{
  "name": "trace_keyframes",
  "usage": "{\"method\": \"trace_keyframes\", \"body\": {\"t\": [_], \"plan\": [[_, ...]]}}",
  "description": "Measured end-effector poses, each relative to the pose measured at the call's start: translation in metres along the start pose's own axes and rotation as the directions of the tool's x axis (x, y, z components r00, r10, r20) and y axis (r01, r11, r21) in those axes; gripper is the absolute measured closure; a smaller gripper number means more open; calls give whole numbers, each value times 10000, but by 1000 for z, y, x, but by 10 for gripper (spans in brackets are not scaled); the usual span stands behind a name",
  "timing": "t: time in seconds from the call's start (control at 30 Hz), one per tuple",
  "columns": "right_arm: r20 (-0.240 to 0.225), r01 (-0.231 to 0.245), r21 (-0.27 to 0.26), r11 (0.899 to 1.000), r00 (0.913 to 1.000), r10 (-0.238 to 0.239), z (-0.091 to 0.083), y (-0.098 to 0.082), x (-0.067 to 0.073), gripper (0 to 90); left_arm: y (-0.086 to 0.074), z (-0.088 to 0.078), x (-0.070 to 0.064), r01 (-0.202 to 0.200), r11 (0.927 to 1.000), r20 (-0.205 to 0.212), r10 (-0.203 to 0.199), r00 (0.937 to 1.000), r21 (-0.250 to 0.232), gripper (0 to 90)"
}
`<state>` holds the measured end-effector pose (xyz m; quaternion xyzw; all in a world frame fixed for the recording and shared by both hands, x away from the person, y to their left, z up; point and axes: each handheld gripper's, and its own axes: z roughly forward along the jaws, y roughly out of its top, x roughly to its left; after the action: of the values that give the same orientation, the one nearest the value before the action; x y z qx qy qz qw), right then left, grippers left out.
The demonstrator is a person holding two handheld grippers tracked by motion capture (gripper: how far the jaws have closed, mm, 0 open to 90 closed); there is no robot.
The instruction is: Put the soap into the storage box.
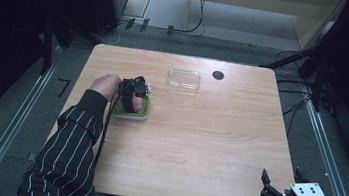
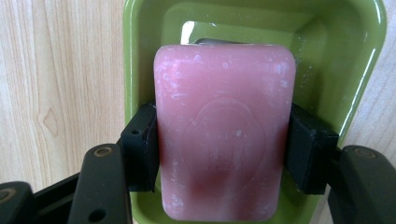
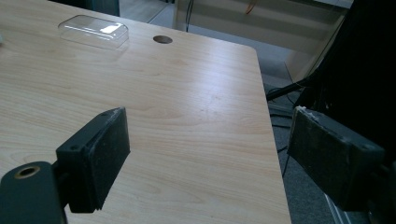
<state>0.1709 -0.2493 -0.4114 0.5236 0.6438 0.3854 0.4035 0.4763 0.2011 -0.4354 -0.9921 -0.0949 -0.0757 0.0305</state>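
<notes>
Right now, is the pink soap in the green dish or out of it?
In or just above it: the left claw grips the pink soap over the green dish; whether it rests on the bottom, cannot tell.

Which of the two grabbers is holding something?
The left gripper: its black pads squeeze the pink soap bar over the green dish. The right gripper hangs open at the table's near corner, nothing between its jaws.
</notes>
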Motion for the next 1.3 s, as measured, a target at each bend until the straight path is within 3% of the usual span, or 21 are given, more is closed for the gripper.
{"method": "trace_keyframes", "body": {"t": [0.47,0.57,0.73,0.87,1.07,1.3], "plan": [[-16,-17,-18,10000,10000,17,0,0,0,137,-1,-6,0,38,10000,37,-38,10000,-36,358],[-19,-21,-4,10000,10000,21,0,0,0,137,-2,-10,0,59,9999,-79,-59,10000,-105,263],[-15,18,-33,10000,10000,-18,1,1,1,137,-5,-13,0,258,9996,-172,-260,9995,-104,239],[-28,38,-27,10000,10000,-38,1,1,1,137,-7,-17,-1,547,9985,-292,-549,9981,-66,154],[-45,24,-40,10000,10000,-24,1,1,1,137,-8,-21,-2,1112,9938,191,-1111,9936,-47,64],[-62,31,-66,10000,10000,-31,2,1,1,137,-7,-27,-7,1401,9901,391,-1398,9894,-39,18]]}}
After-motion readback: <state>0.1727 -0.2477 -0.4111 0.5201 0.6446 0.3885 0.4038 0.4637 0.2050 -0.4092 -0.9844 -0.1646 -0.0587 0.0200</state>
